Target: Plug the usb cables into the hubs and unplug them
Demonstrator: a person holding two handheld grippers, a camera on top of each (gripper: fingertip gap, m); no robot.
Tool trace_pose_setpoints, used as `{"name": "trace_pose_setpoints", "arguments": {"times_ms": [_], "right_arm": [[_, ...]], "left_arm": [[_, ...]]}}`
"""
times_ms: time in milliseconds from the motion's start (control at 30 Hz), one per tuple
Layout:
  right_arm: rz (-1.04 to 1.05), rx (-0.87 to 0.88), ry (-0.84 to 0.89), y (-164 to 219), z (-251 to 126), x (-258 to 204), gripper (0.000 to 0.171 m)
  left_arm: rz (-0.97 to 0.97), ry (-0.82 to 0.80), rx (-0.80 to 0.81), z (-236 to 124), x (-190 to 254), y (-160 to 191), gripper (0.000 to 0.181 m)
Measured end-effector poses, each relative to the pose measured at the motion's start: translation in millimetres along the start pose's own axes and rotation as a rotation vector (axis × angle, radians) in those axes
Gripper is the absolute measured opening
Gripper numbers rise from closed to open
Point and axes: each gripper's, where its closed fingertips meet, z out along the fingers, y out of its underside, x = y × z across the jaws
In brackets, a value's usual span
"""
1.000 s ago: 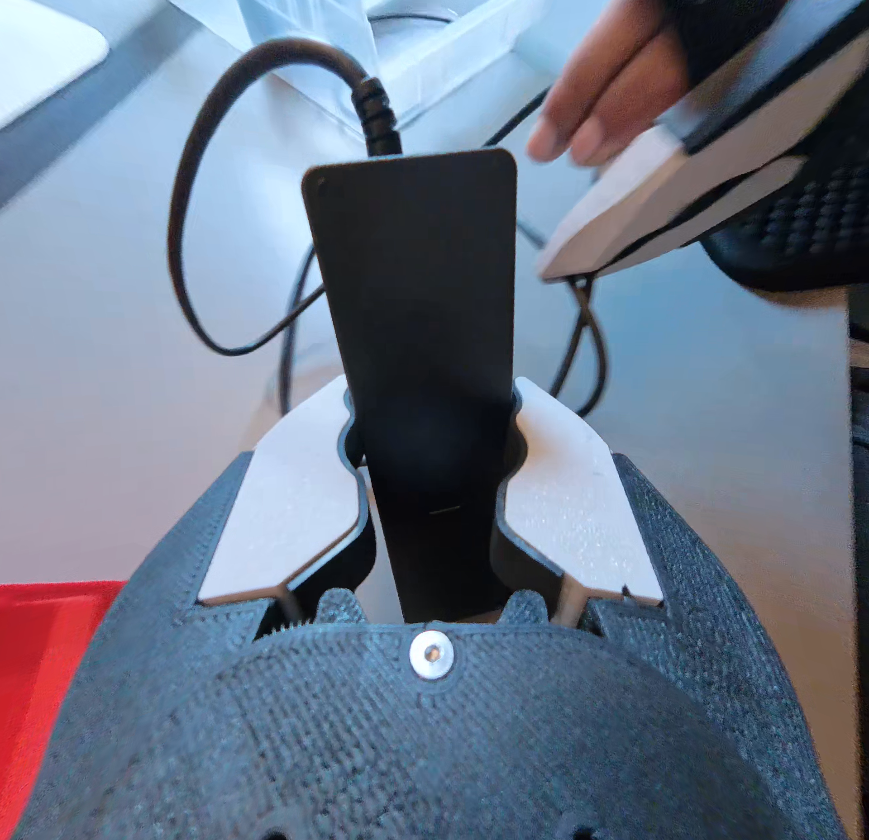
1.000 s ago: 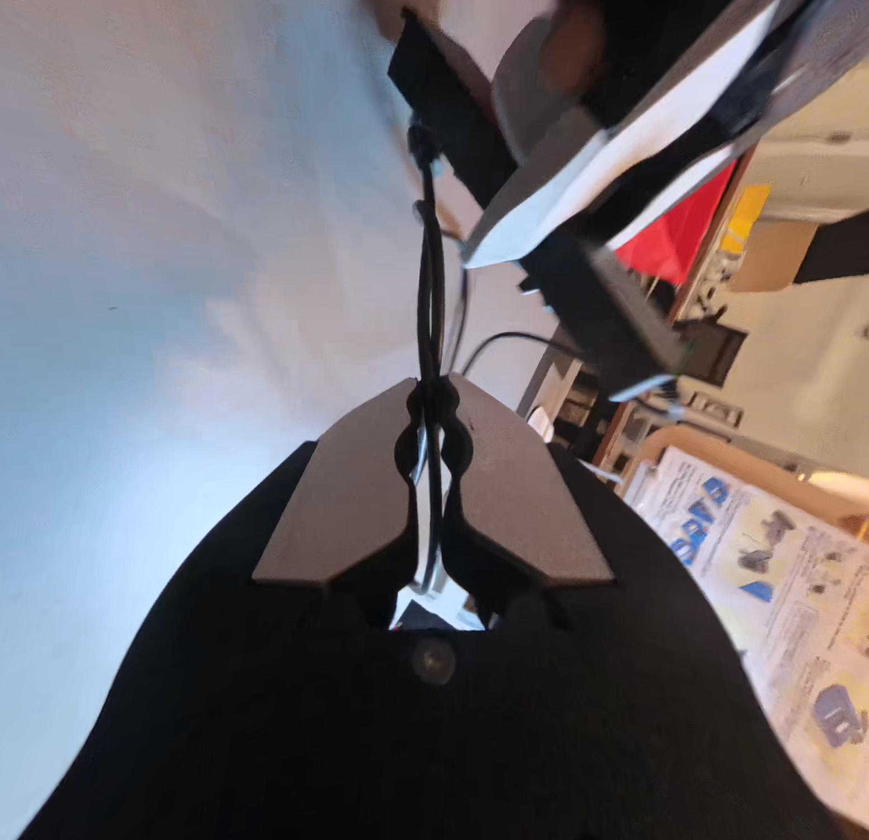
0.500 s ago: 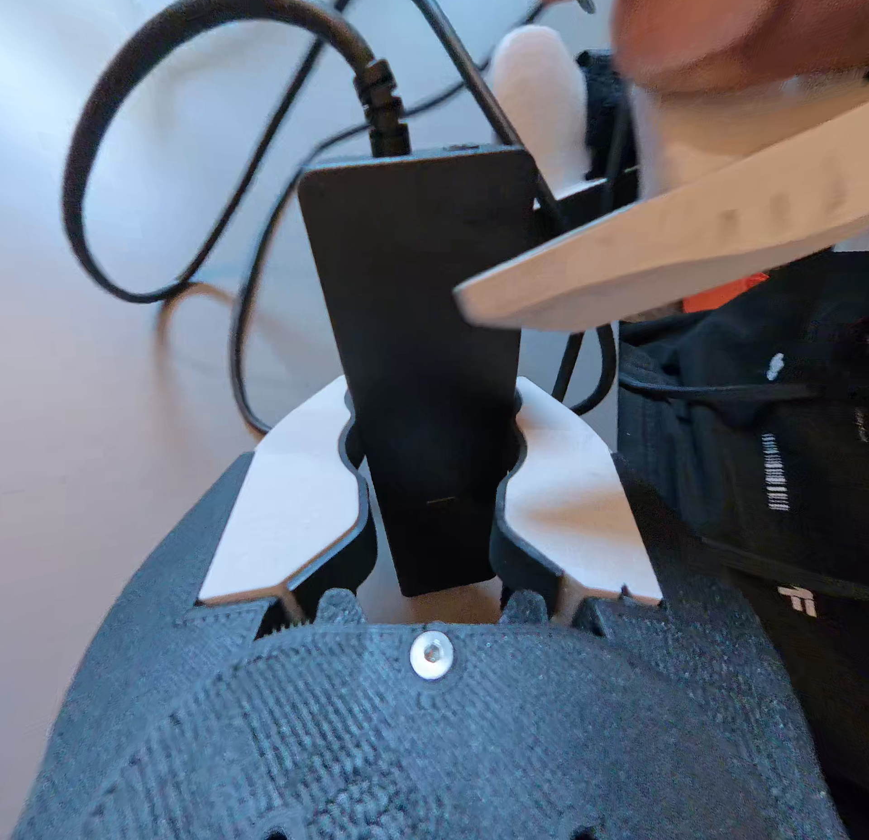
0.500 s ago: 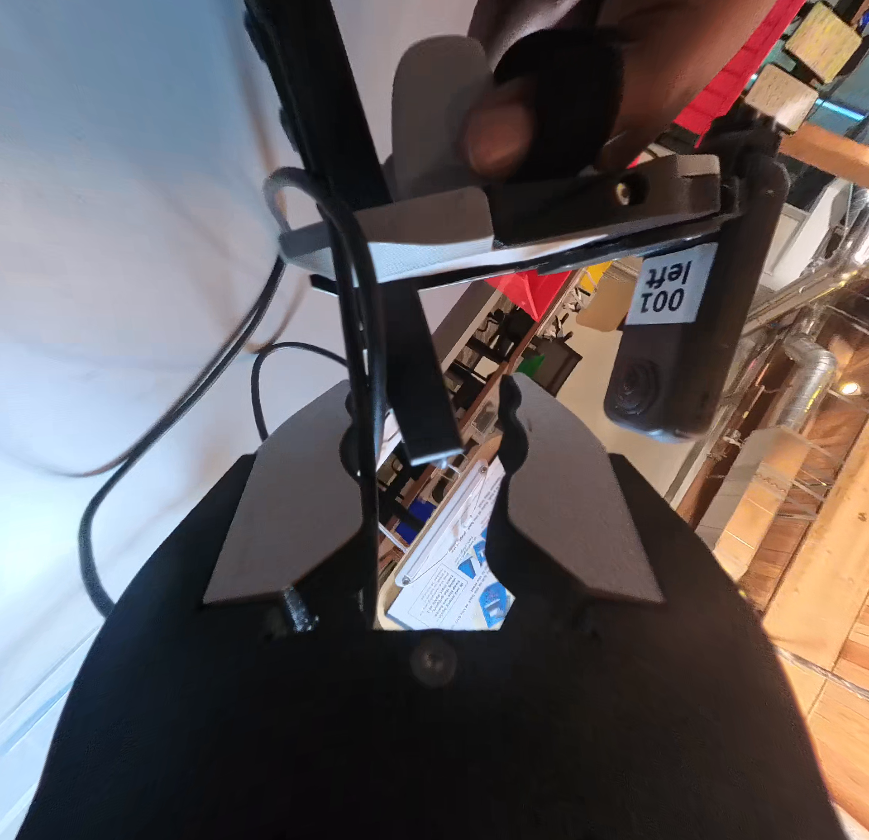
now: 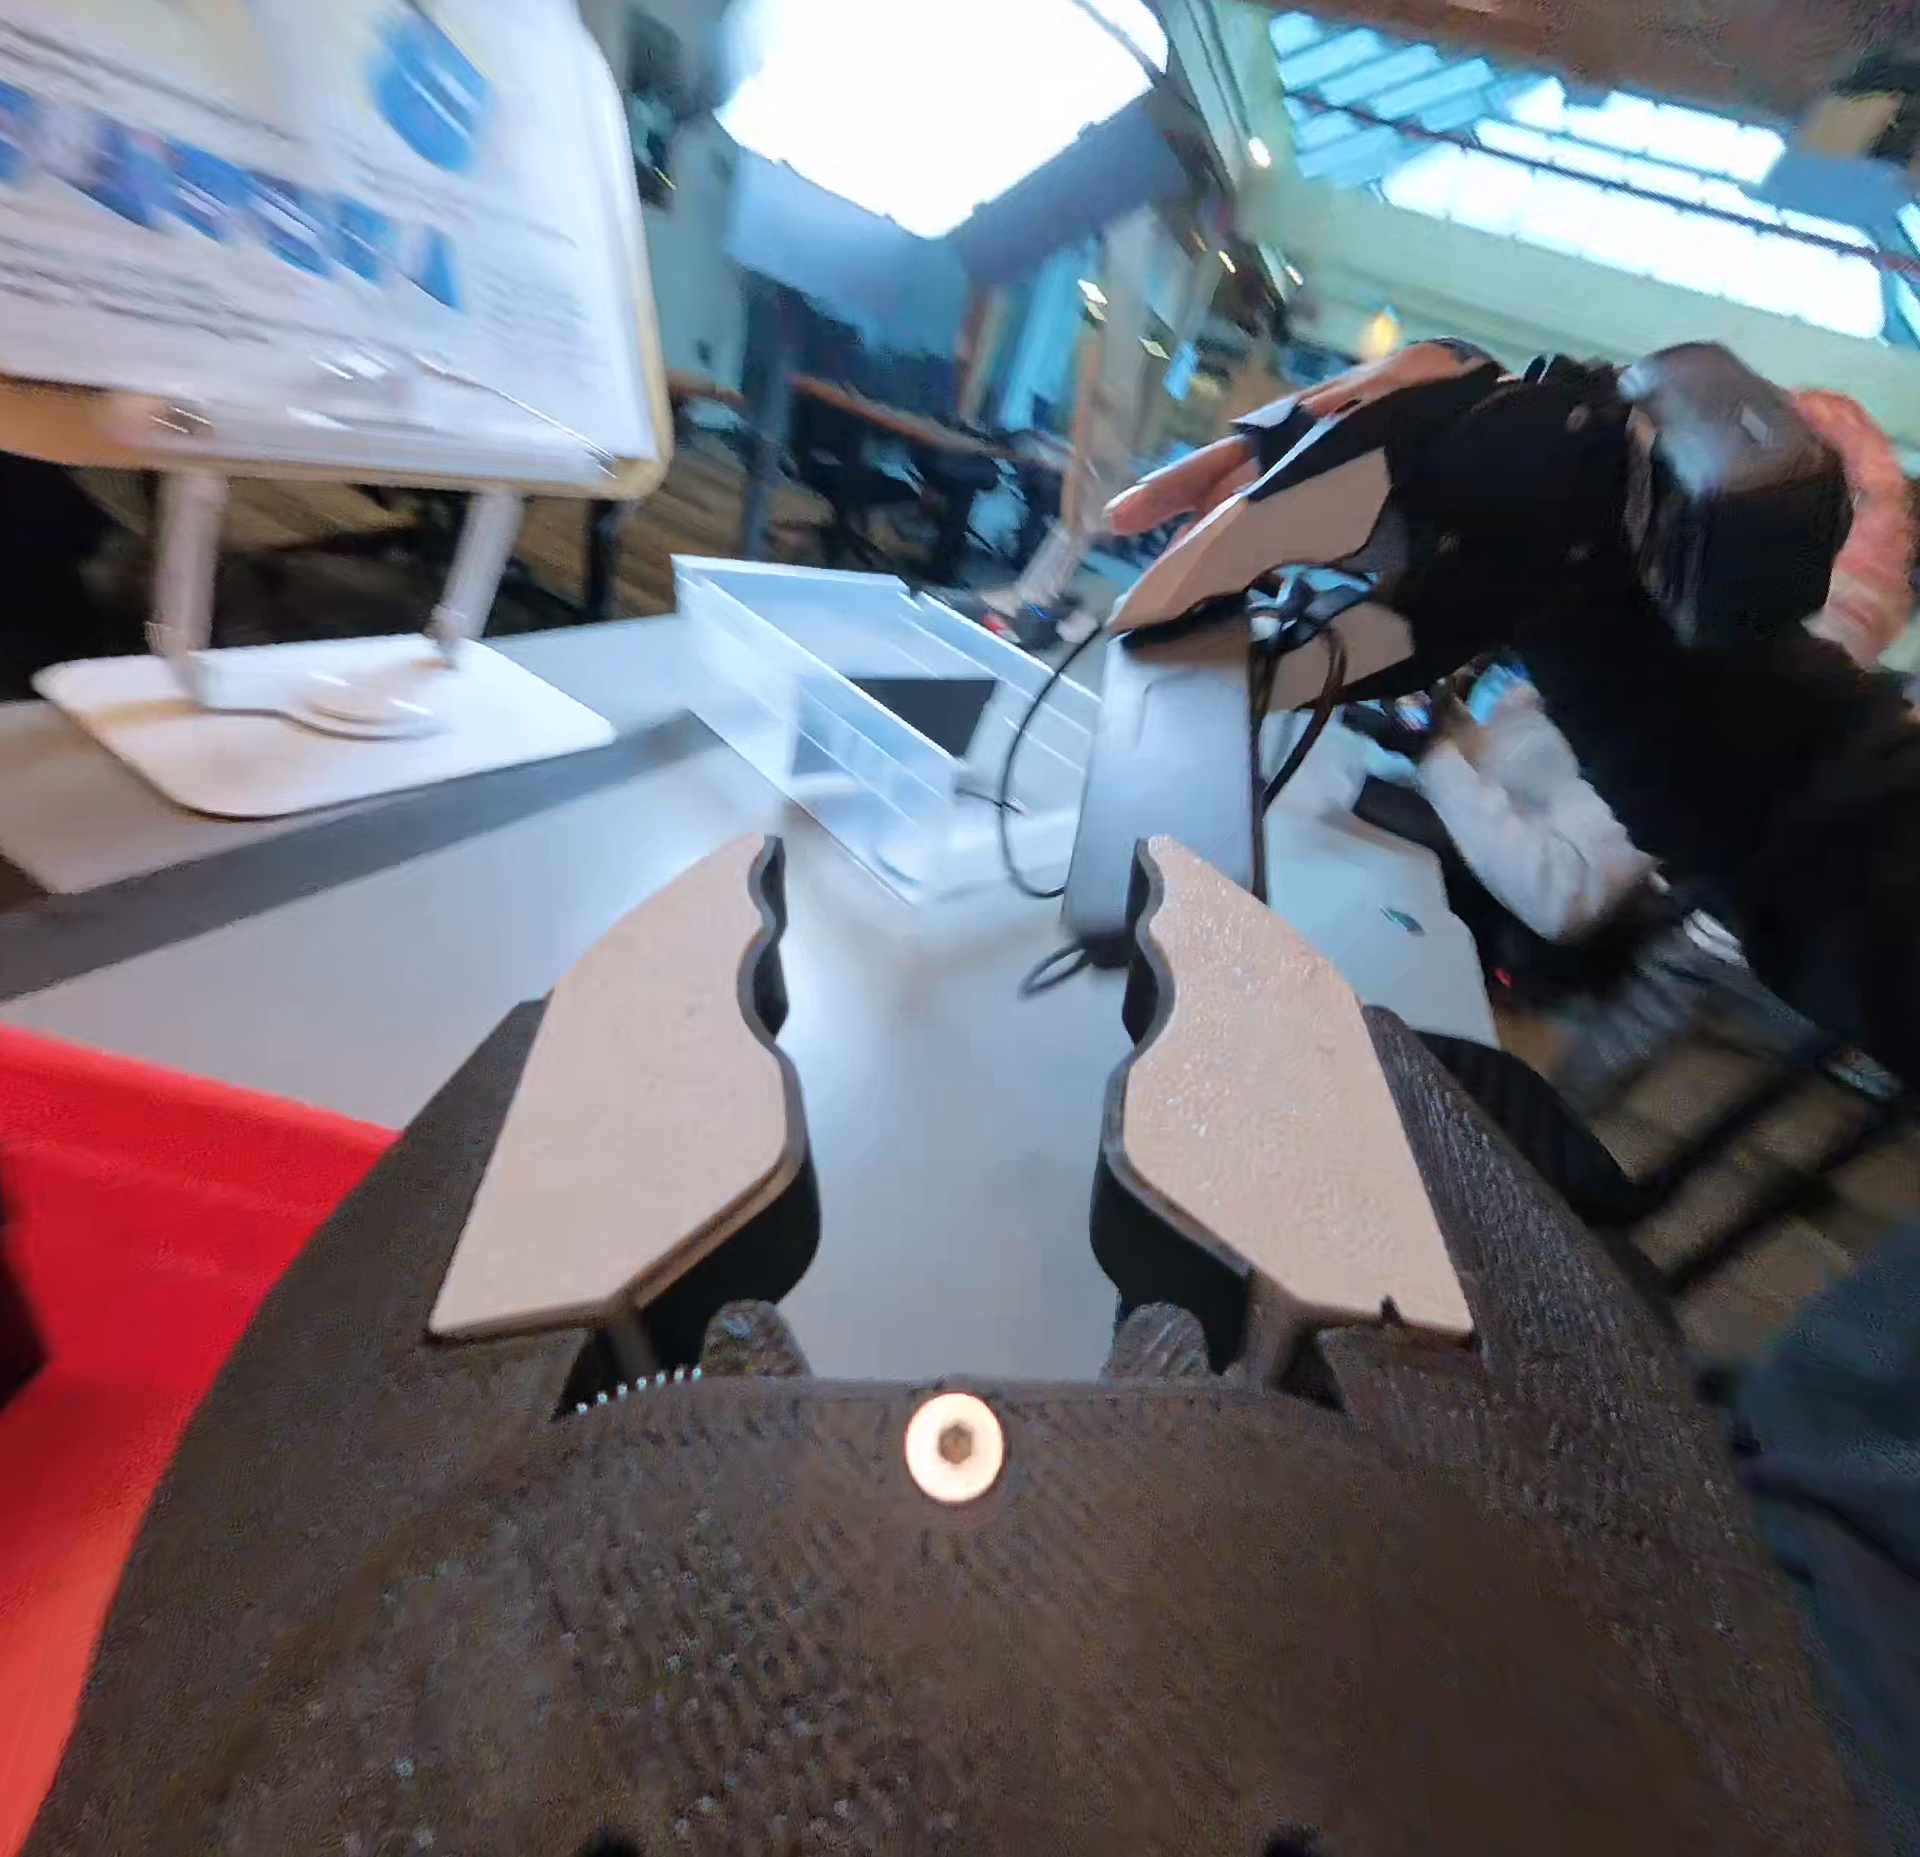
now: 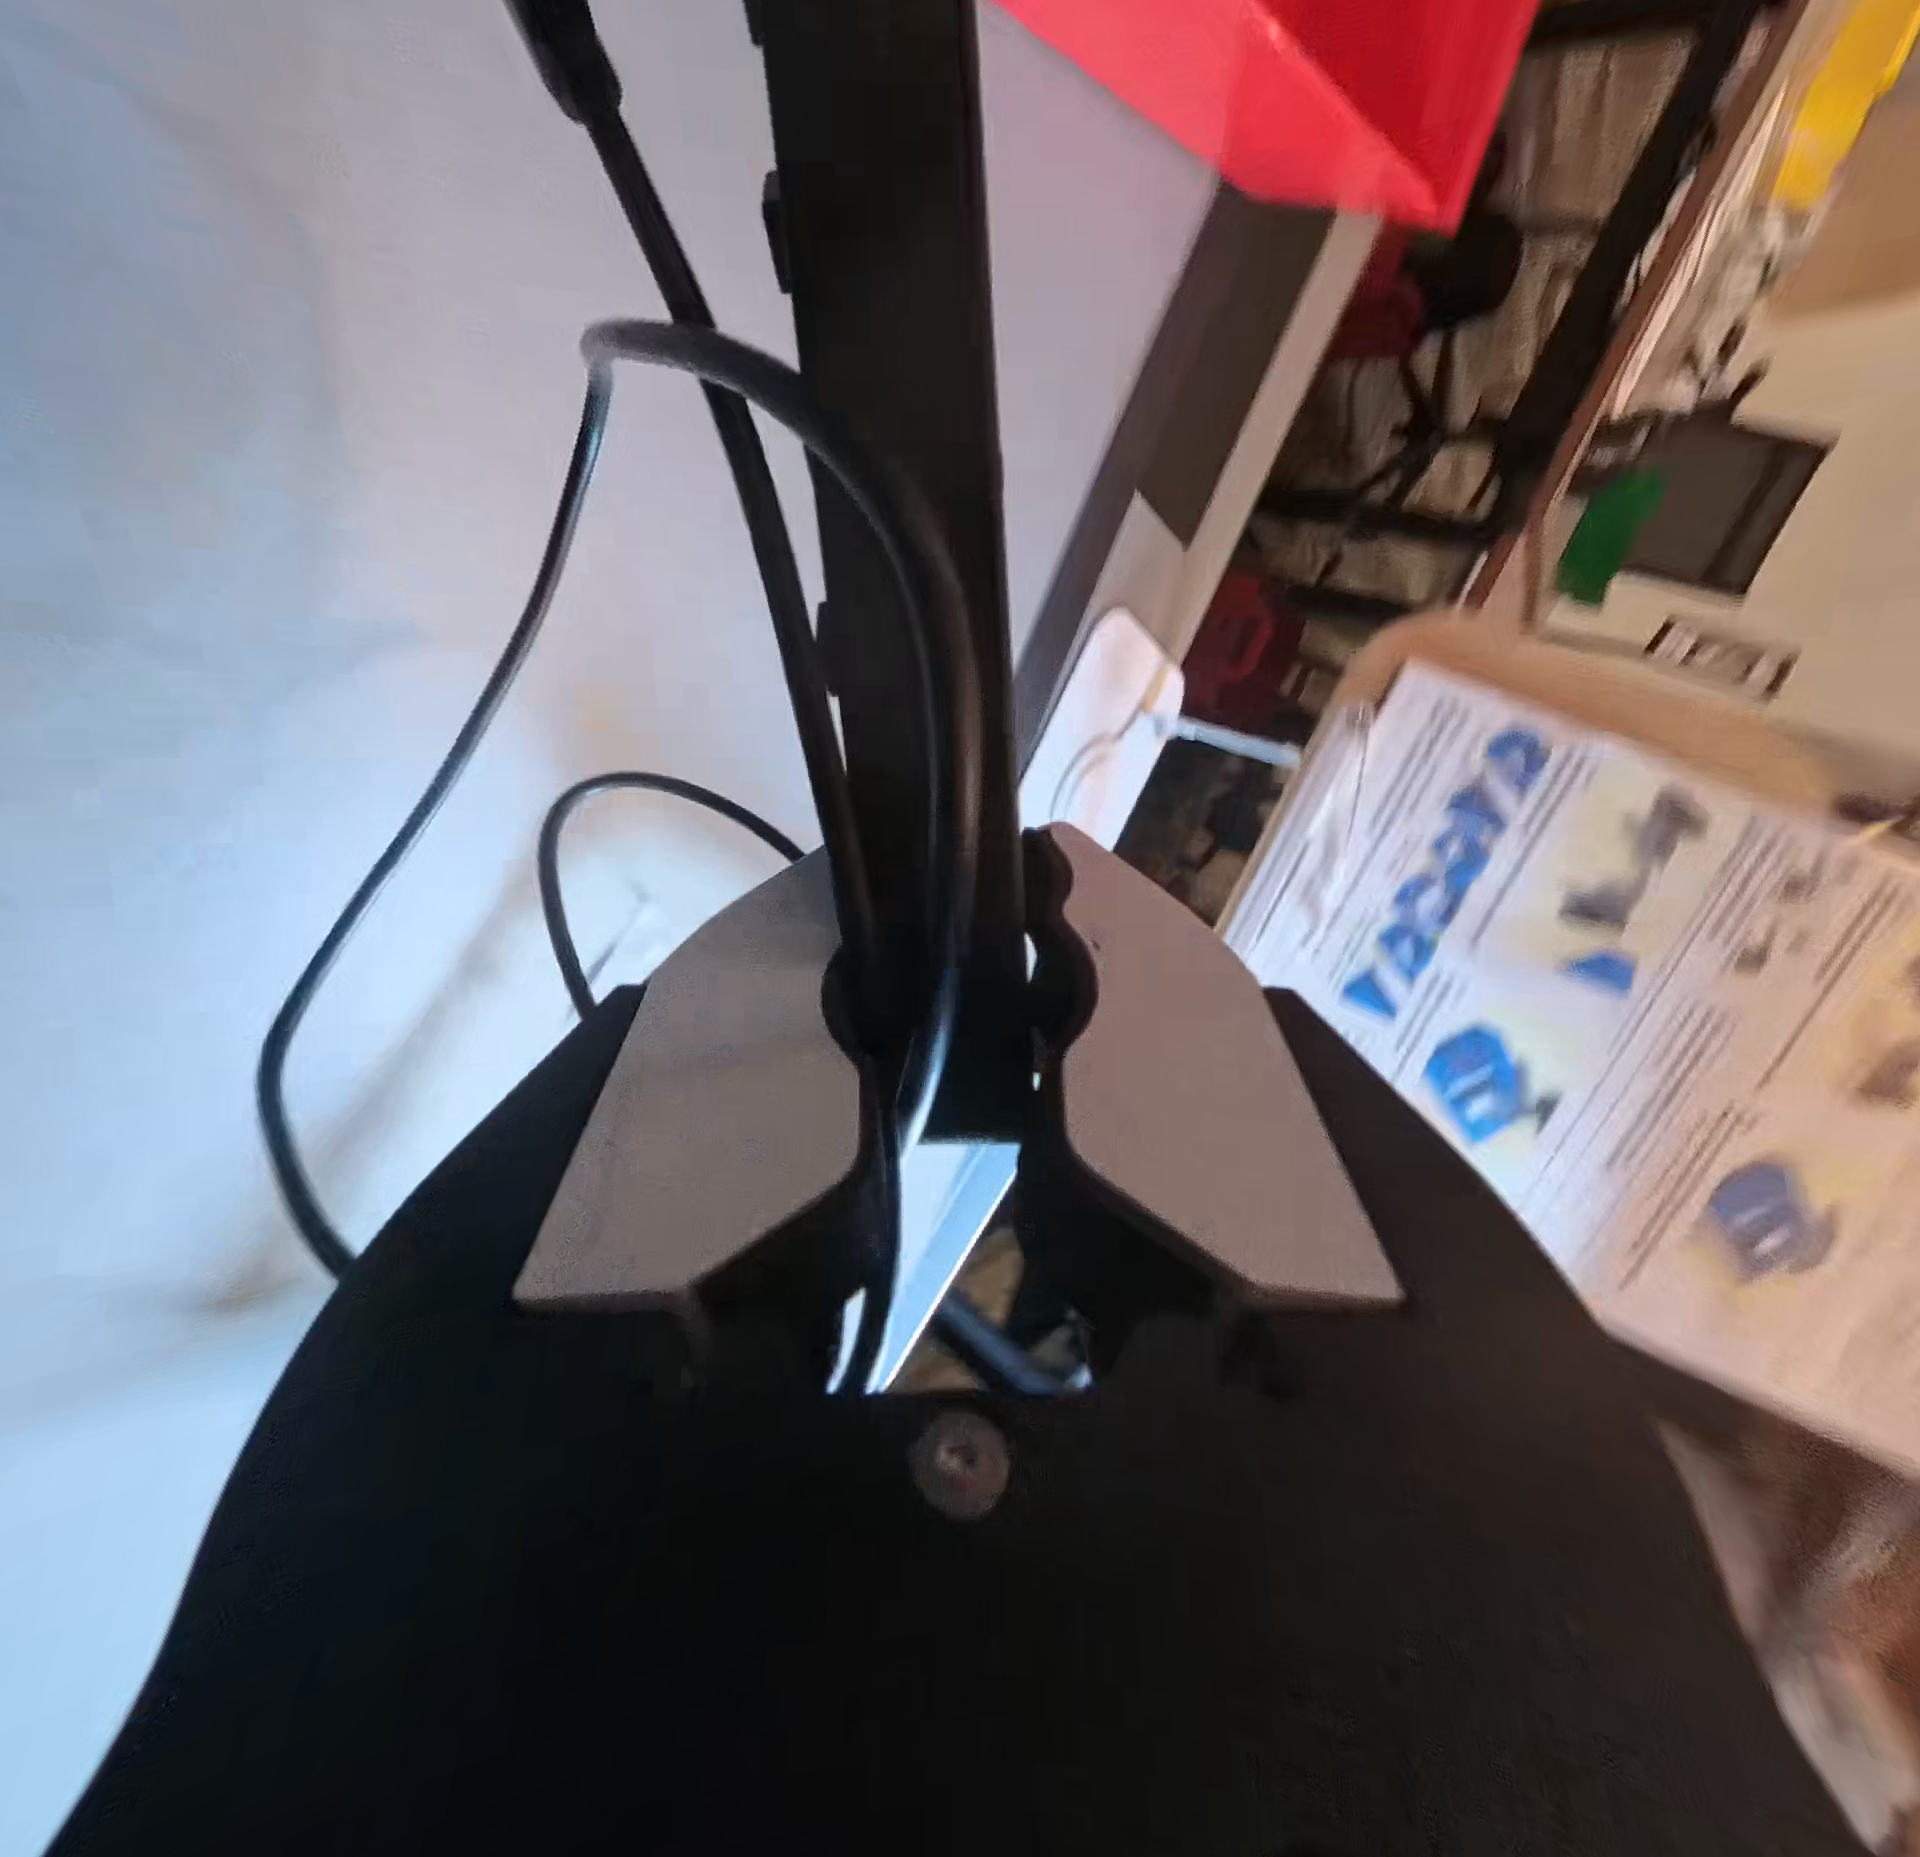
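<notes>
left gripper (image 5: pixel 956 908) gapes empty | right gripper (image 6: pixel 940 950) clamps stiff, light hub (image 6: pixel 894 457) and floppy cable (image 6: pixel 436 768) | I'd grip hub's flat sides

The left gripper (image 5: pixel 954 960) hovers with jaws apart and empty over the white table (image 5: pixel 416 955), right gripper (image 5: pixel 1262 602) beyond.

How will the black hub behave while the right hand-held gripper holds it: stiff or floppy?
The black hub probably stays stiff: its slab looks straight where the right hand-held gripper clamps it. Its cable looks floppy, hanging in loose loops, so it may drag or snag.
</notes>
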Motion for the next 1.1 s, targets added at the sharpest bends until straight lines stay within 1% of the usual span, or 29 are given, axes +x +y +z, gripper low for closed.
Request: {"name": "trace_pose_setpoints", "arguments": {"times_ms": [67,133,200,267,333,400,467,500,567,600,633,733,833,967,1033,1100], "right_arm": [[0.138,-0.022,0.016,38,-15,33,0.027],[0.26,-0.053,0.062,78,-29,70,0.027],[0.351,-0.093,0.148,119,-39,108,0.027],[0.409,-0.147,0.249,159,-42,139,0.027],[0.436,-0.207,0.353,197,-35,159,0.026],[0.465,-0.277,0.437,233,-19,165,0.026],[0.483,-0.333,0.529,265,5,157,0.026],[0.491,-0.363,0.581,280,19,148,0.026],[0.544,-0.411,0.614,304,53,115,0.026],[0.576,-0.434,0.61,313,70,93,0.031],[0.604,-0.452,0.588,320,87,71,0.027],[0.684,-0.455,0.461,325,123,14,0.027],[0.784,-0.416,0.336,324,129,-10,0.027],[1.014,-0.385,-0.026,320,128,-38,0.027],[1.141,-0.32,-0.218,311,125,-47,0.027],[1.216,-0.269,-0.417,303,122,-56,0.027]], "left_arm": [[-0.018,-0.033,0.047,-7,-10,-5,0.059],[-0.049,-0.024,0.044,-4,-12,-2,0.057],[-0.043,-0.019,0.017,2,-11,6,0.057],[-0.024,-0.018,-0.033,9,-9,17,0.057],[-0.003,-0.02,-0.075,15,-8,27,0.057],[0.013,-0.022,-0.112,20,-7,36,0.056],[0.032,-0.027,-0.142,23,-6,43,0.056],[0.044,-0.033,-0.155,24,-7,45,0.056],[0.067,-0.044,-0.173,25,-8,49,0.055],[0.075,-0.05,-0.179,25,-9,50,0.055],[0.08,-0.054,-0.181,25,-10,50,0.055],[0.076,-0.057,-0.185,26,-12,52,0.055],[0.065,-0.058,-0.185,26,-13,53,0.054],[0.055,-0.052,-0.202,28,-14,57,0.054],[0.053,-0.052,-0.217,28,-15,61,0.054],[0.052,-0.055,-0.227,29,-16,63,0.054]]}}
